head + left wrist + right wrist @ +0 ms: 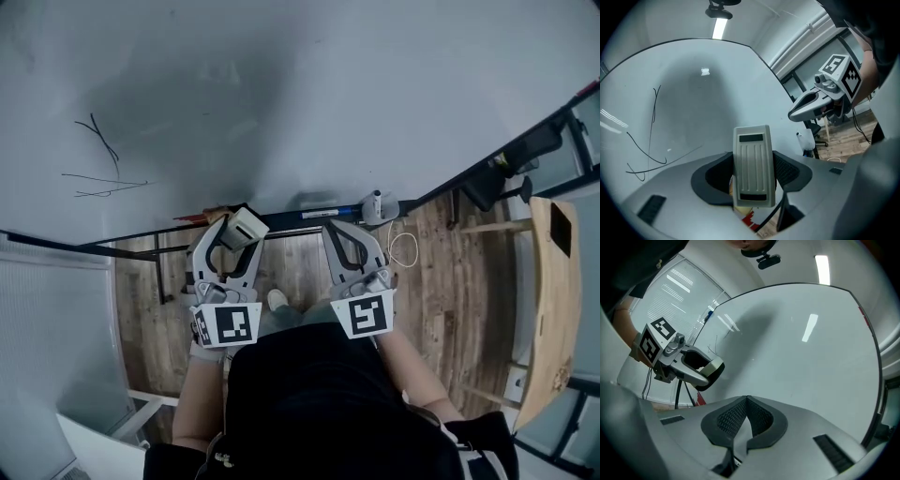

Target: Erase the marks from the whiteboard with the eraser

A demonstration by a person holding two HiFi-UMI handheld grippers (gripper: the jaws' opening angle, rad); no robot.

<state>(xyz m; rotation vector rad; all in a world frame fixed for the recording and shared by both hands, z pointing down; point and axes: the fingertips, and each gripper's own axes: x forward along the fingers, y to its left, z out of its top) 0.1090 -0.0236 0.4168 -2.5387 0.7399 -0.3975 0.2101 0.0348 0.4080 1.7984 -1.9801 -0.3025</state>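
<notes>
A large whiteboard [309, 103] fills the upper part of the head view, with thin black pen marks [101, 159] at its left. The same marks [649, 140] show left of the jaws in the left gripper view. My left gripper [237, 228] is shut on a beige ribbed eraser [753, 164], held just off the board's lower edge, right of the marks. From the right gripper view the eraser [711, 366] shows in those jaws. My right gripper [354, 236] is shut with nothing in it, its pads [736, 416] meeting.
A tray ledge along the board's foot carries a blue marker [328, 213] and a white bottle [377, 204]. Below is wooden floor [441, 281]. A wooden table [553, 309] stands at the right. A white blind or panel [52, 337] lies at the left.
</notes>
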